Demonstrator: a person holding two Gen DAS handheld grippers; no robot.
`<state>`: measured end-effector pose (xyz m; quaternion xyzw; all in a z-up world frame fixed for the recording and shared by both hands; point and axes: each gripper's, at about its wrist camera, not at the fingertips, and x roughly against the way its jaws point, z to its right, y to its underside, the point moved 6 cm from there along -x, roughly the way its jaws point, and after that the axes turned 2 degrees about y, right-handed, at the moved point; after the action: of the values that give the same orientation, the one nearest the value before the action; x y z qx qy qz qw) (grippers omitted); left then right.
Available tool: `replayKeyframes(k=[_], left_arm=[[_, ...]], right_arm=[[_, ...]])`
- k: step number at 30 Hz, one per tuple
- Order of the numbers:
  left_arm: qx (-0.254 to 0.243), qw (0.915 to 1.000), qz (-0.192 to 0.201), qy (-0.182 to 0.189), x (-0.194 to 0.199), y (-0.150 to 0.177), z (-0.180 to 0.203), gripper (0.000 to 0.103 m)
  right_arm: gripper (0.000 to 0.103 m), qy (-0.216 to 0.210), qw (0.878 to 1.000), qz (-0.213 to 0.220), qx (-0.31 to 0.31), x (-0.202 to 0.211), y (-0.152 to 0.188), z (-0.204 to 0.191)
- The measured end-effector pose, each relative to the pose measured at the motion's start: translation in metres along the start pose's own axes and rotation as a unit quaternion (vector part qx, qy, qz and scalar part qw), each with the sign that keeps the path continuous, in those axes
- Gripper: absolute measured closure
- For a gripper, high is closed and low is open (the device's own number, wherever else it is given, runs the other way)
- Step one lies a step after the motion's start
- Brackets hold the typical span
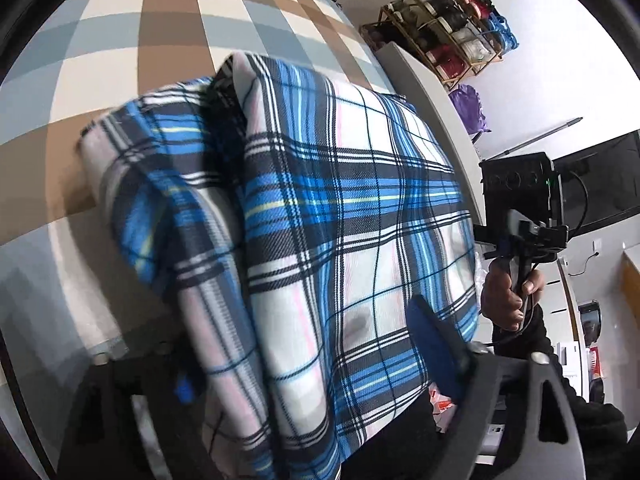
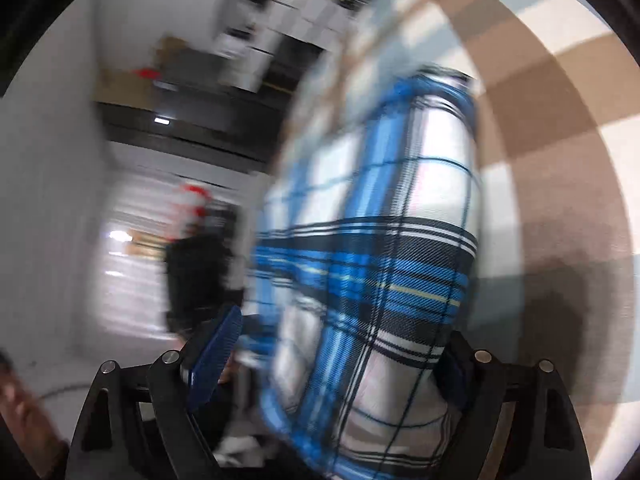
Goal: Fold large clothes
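Observation:
A folded blue, white and black plaid garment point(image 1: 340, 208) fills the left wrist view, raised over a brown, grey and cream checked bed cover point(image 1: 160, 20). My left gripper point(image 1: 304, 344) is shut on this thick bundle: the right blue pad point(image 1: 432, 352) presses its edge, and cloth drapes over the left finger. A hand point(image 1: 504, 296) holds my right gripper point(image 1: 516, 236) at the garment's right side. In the blurred right wrist view the garment point(image 2: 380, 260) lies between the right gripper's point(image 2: 344, 328) jaws. Its left pad point(image 2: 216, 352) stands free of the cloth and the right finger is covered.
A grey bed edge point(image 1: 432, 92) runs past the garment on the right. Beyond it stand a wooden shoe rack point(image 1: 444, 28) and a purple bag point(image 1: 468, 108) against a white wall. Dark furniture point(image 2: 192, 120) shows blurred left of the bed cover point(image 2: 560, 120).

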<state>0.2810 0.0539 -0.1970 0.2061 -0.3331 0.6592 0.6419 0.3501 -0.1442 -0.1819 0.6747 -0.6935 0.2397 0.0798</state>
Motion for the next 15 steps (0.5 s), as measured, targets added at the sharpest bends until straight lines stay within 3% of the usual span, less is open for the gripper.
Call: replayKeyframes(k=[3, 6, 10, 11, 13, 15], left_arm=[[0.001, 1.0, -0.004, -0.007, 0.0, -0.001, -0.007, 0.025], [0.006, 0.9996, -0.016, -0.021, -0.005, 0.001, -0.014, 0.026], [0.009, 0.9995, -0.021, -0.021, -0.005, 0.009, -0.009, 0.03], [0.006, 0.9995, -0.019, -0.025, -0.005, 0.008, -0.01, 0.037], [0.002, 0.9992, -0.012, -0.037, -0.003, 0.006, -0.01, 0.064], [0.006, 0.9997, -0.005, -0.022, 0.001, 0.007, -0.01, 0.075]], right_arm=[[0.015, -0.001, 1.0, -0.009, -0.011, -0.002, 0.002, 0.004], [0.016, 0.073, 0.996, -0.047, -0.014, -0.021, 0.007, 0.02], [0.015, 0.077, 0.995, -0.049, -0.036, -0.03, -0.002, 0.019], [0.019, 0.082, 0.995, -0.049, -0.032, -0.031, -0.003, 0.018], [0.038, 0.113, 0.992, -0.045, -0.014, -0.03, -0.003, 0.018], [0.063, 0.116, 0.993, -0.031, -0.002, -0.023, -0.003, 0.014]])
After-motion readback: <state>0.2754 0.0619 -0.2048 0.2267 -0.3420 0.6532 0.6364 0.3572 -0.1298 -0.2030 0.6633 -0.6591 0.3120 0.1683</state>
